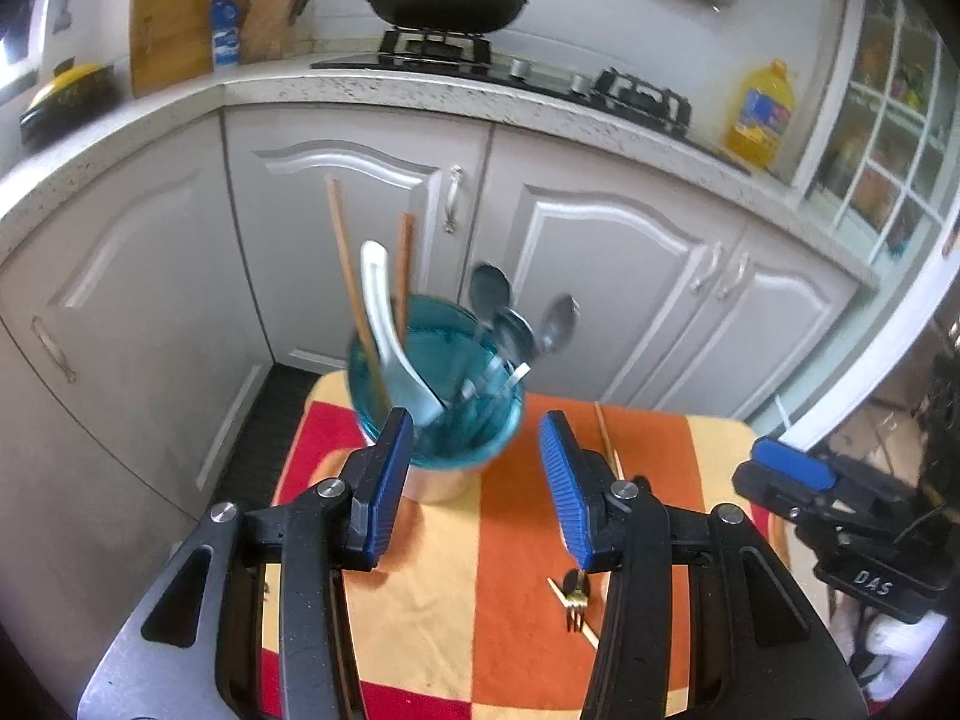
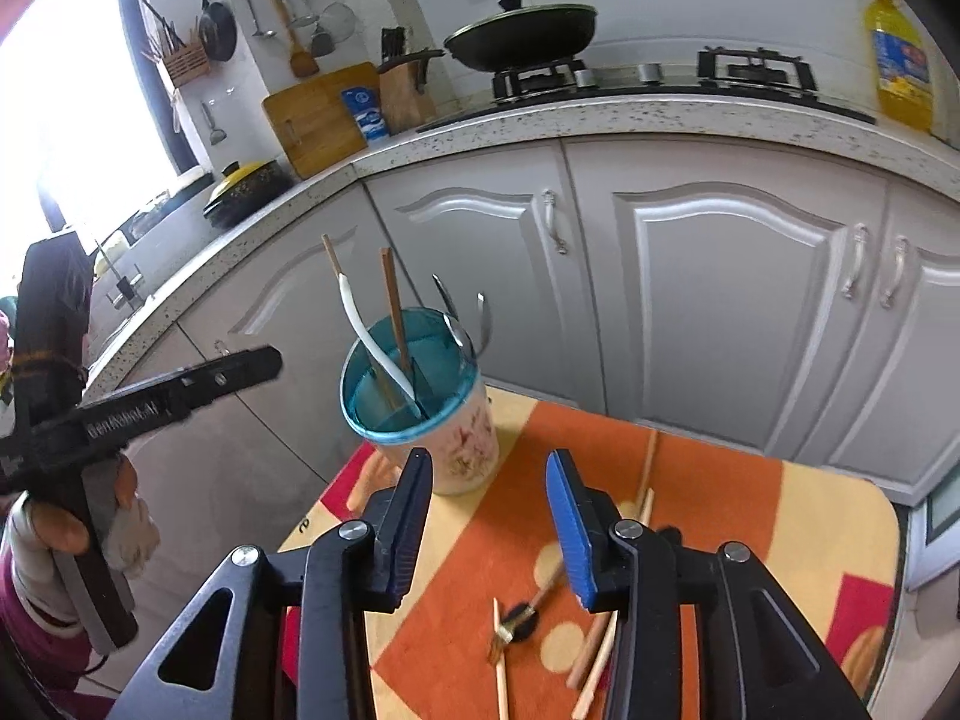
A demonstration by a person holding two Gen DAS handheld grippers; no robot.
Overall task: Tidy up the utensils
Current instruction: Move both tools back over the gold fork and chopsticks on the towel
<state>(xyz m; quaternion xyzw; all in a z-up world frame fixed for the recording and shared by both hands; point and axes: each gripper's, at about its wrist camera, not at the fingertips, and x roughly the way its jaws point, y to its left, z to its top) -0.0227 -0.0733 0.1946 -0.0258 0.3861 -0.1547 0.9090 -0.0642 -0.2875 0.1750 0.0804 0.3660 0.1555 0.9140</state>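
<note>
A utensil cup (image 1: 441, 438) with a teal rim stands at the far left of the small table (image 1: 522, 516); it also shows in the right wrist view (image 2: 462, 444). It holds wooden chopsticks (image 1: 345, 264), a white spoon (image 1: 384, 330) and metal spoons (image 1: 492, 294). A small gold fork (image 2: 510, 630) and loose chopsticks (image 2: 597, 660) lie on the cloth. My left gripper (image 1: 477, 480) is open and empty, just in front of the cup. My right gripper (image 2: 489, 516) is open and empty, above the cloth near the fork. The right gripper also shows at the left wrist view's right edge (image 1: 792, 468).
The table has an orange, red and yellow cloth (image 2: 720, 510). Grey cabinet doors (image 2: 720, 300) stand close behind it. The counter above carries a hob with a black pan (image 1: 447, 0), a cutting board (image 1: 180, 24), a knife block (image 2: 408, 90) and an oil bottle (image 2: 900, 66).
</note>
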